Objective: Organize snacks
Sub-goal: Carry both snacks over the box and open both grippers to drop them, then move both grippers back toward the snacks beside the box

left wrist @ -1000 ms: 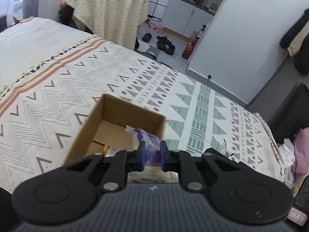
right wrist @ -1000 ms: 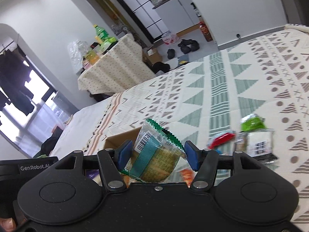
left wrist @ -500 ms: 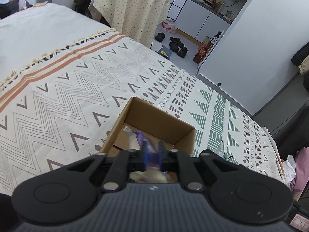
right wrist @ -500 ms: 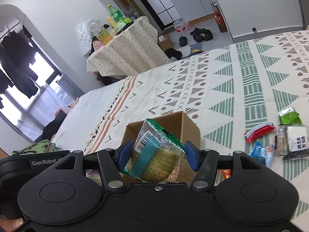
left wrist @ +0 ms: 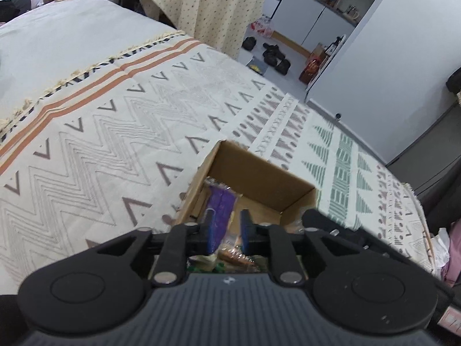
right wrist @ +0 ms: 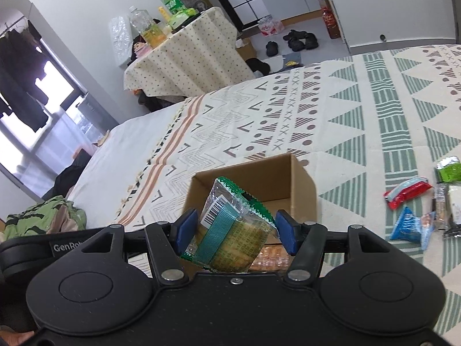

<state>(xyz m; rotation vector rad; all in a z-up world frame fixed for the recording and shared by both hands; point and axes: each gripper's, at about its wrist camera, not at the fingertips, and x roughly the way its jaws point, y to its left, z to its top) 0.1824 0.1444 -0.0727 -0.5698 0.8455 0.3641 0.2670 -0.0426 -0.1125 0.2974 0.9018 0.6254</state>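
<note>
An open cardboard box stands on the patterned bedspread; it also shows in the right wrist view. My left gripper hovers over the box with its jaws slightly apart; a purple snack packet lies in the box just beyond the fingers, with other snacks below. My right gripper is shut on a green-edged cracker packet and holds it above the box's near side.
Several loose snack packets lie on the bedspread to the right: a red one, a blue one and a green one. A cloth-covered table with bottles stands beyond the bed. Shoes lie on the floor.
Both grippers have moved closer over the box. The left jaws have parted a little and the purple packet now lies in the box. The right gripper still grips the cracker packet.
</note>
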